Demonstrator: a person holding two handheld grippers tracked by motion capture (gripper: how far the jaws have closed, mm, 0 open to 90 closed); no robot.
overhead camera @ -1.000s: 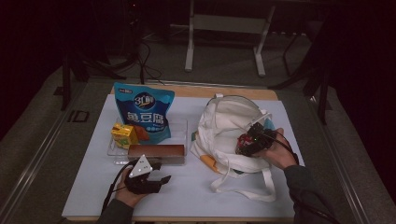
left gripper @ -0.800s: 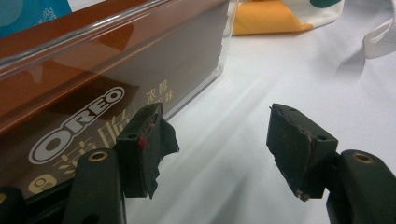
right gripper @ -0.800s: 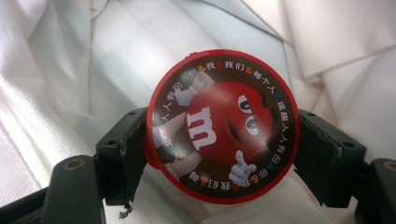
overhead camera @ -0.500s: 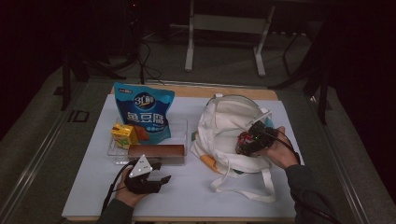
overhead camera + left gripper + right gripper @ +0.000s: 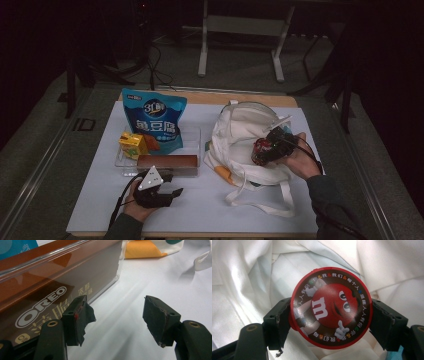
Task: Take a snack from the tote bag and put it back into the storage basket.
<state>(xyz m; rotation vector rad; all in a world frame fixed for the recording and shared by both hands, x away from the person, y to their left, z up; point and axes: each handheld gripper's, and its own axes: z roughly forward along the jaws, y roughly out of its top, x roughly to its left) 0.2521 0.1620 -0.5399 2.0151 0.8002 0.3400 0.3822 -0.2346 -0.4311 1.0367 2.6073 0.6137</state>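
My right gripper [image 5: 263,149] is shut on a round red M&M's container [image 5: 260,147], held just above the white cloth bag [image 5: 240,127]. In the right gripper view the container's lid [image 5: 330,307] faces the camera, pinched at both sides by the jaws of the right gripper [image 5: 330,317], with bag cloth [image 5: 249,270] behind it. My left gripper [image 5: 171,184] rests open on the white table cover, just in front of a brown Oreo box [image 5: 167,161]. In the left gripper view the left gripper [image 5: 115,312] has nothing between its jaws, and the Oreo box [image 5: 50,277] lies beside its left jaw.
The Oreo box lies in a clear tray [image 5: 200,145] with a yellow carton [image 5: 132,144] and a blue snack bag [image 5: 155,120]. The bag's straps [image 5: 260,200] trail toward the front edge. The white cover [image 5: 210,215] has bare room at the front middle.
My right gripper has edged slightly left over the bag with the container in it. The left gripper has not moved.
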